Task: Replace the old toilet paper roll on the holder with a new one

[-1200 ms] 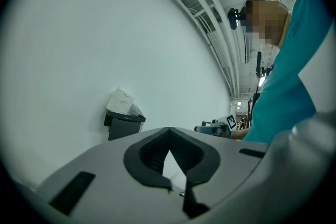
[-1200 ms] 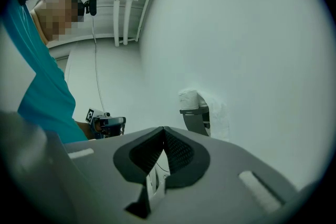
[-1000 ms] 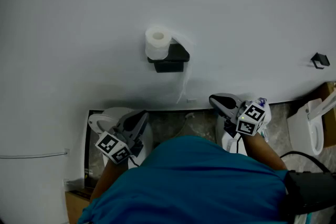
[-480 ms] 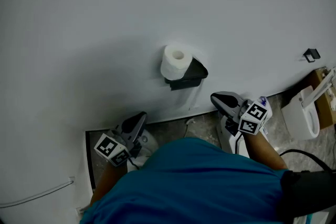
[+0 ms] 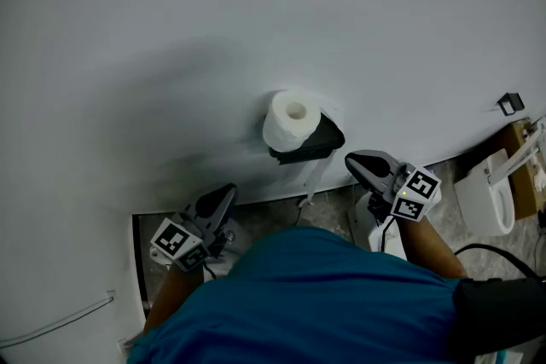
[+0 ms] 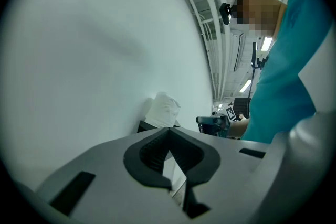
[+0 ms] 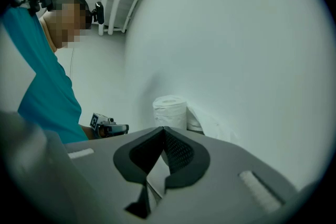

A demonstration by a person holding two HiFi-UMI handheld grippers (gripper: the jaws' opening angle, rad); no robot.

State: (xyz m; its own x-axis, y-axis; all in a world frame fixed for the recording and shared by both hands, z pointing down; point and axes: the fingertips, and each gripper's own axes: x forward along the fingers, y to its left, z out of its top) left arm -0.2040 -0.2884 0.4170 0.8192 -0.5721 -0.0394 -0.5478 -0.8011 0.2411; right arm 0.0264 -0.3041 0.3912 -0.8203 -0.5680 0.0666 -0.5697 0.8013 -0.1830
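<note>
We judge the toilet paper roll (image 5: 292, 117) light, soft and easily crushed, best pinched gently across its sides. White and full, it stands upright on the black holder (image 5: 321, 139) on the wall (image 5: 171, 13). Clear of it, our left claw (image 5: 223, 193) and right claw (image 5: 357, 161) are both closed, holding nothing.

Upright toilet roll (image 5: 293, 117) on black holder (image 5: 322, 142)
</note>
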